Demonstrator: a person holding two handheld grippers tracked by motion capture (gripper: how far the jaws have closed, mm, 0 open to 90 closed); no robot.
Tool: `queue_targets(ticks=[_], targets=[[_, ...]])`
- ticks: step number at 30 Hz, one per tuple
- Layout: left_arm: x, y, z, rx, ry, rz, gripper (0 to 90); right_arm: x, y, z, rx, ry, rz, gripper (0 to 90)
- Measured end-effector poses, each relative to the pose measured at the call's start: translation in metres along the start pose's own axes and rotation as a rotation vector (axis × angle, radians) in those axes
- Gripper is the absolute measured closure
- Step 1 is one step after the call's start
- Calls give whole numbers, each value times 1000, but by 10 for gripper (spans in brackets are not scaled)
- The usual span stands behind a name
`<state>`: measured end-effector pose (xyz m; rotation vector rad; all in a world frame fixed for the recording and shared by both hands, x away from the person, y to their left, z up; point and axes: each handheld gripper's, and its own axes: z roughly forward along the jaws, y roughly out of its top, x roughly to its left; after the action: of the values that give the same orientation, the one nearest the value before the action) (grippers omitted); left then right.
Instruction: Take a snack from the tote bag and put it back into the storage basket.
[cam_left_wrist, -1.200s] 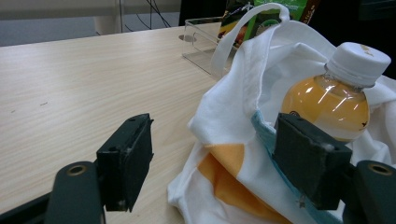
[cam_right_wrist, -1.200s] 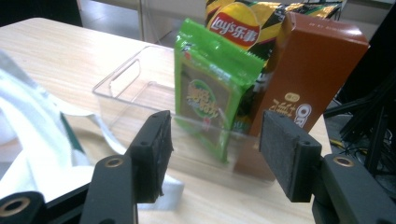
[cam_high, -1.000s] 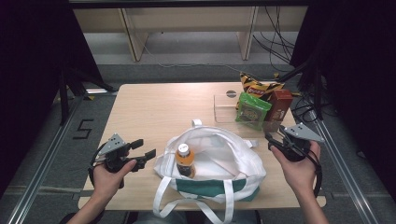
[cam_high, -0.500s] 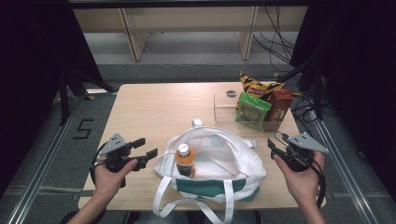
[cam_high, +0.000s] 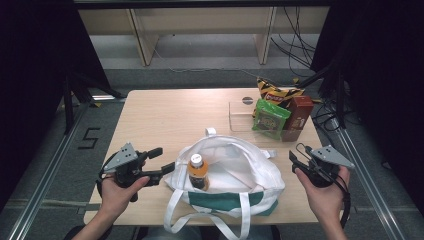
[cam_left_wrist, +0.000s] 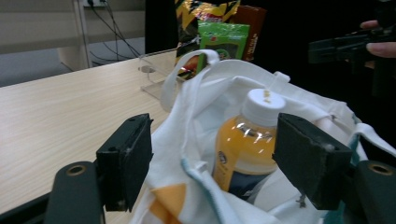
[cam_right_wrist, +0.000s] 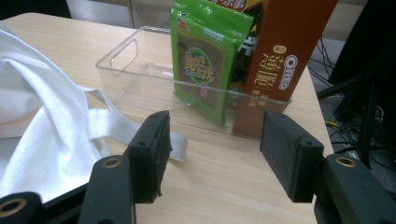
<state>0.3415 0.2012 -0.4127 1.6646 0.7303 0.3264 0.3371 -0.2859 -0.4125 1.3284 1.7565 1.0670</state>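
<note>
A white tote bag (cam_high: 235, 175) with a green base lies open on the near part of the wooden table (cam_high: 170, 115). An orange drink bottle (cam_high: 197, 172) with a white cap stands inside it. My left gripper (cam_high: 162, 160) is at the bag's left rim, open. In the left gripper view the bag's edge (cam_left_wrist: 196, 107) and the bottle (cam_left_wrist: 247, 135) sit between the open left gripper's (cam_left_wrist: 215, 163) jaws, with no pad pressing on them. My right gripper (cam_high: 296, 152) hovers right of the bag, open and holding nothing. It (cam_right_wrist: 215, 154) faces a green snack packet (cam_right_wrist: 208, 60) and a brown box (cam_right_wrist: 280, 60).
A clear plastic bin (cam_high: 240, 117) at the table's far right holds the green packet (cam_high: 270, 119), the brown box (cam_high: 299, 117) and a yellow chip bag (cam_high: 275, 93). A white bag strap (cam_right_wrist: 107, 123) lies near the right gripper. The table's right edge is close.
My left gripper has edged right and slightly up toward the bag's rim. My right gripper has drawn back a little from the bin toward the near edge.
</note>
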Motion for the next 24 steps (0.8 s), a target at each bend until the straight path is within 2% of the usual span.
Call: queue_targets(ticks=[2, 4, 5, 8, 9, 10, 11, 13, 14, 15, 17, 18, 19, 21, 22, 24], targets=[[-4, 3, 2, 9, -19, 12, 276, -1, -2, 1, -9, -12, 6, 435], [-10, 5, 6, 4, -39, 6, 279, -3, -1, 2, 2, 3, 12, 435], [-14, 7, 9, 14, -47, 18, 282, -4, -1, 2, -4, 0, 7, 435], [-19, 10, 15, 35, -66, 41, 305, -1, 0, 3, 1, -1, 33, 435], [-20, 10, 17, 45, -73, 41, 317, -3, 1, 4, -3, 2, 10, 435], [-21, 10, 20, 44, -83, 24, 329, -3, 1, 6, -1, 13, 18, 435], [-22, 10, 22, 49, -83, 17, 332, -1, 1, 5, 8, 7, 33, 435], [-23, 11, 28, 68, -88, 48, 345, -4, 0, 7, 5, 22, 9, 435], [-24, 11, 32, 68, -93, 51, 351, -2, -1, 7, 15, 14, 38, 435], [-24, 11, 34, 79, -88, 59, 359, -2, -1, 6, 24, 14, 45, 435], [-26, 12, 41, 90, -87, 70, 374, -6, 0, 7, 5, 18, 17, 436], [-26, 13, 43, 93, -83, 70, 384, -6, 0, 7, 4, 18, 16, 436], [-27, 13, 46, 91, -88, 72, 388, -4, 0, 6, 13, 9, 37, 436], [-28, 13, 50, 98, -83, 83, 400, -5, 1, 6, 5, 10, 18, 436], [-28, 12, 53, 103, -80, 86, 405, -2, 1, 6, 18, 18, 44, 436], [-28, 11, 57, 99, -73, 80, 417, -4, 0, 7, 13, 26, 11, 437]])
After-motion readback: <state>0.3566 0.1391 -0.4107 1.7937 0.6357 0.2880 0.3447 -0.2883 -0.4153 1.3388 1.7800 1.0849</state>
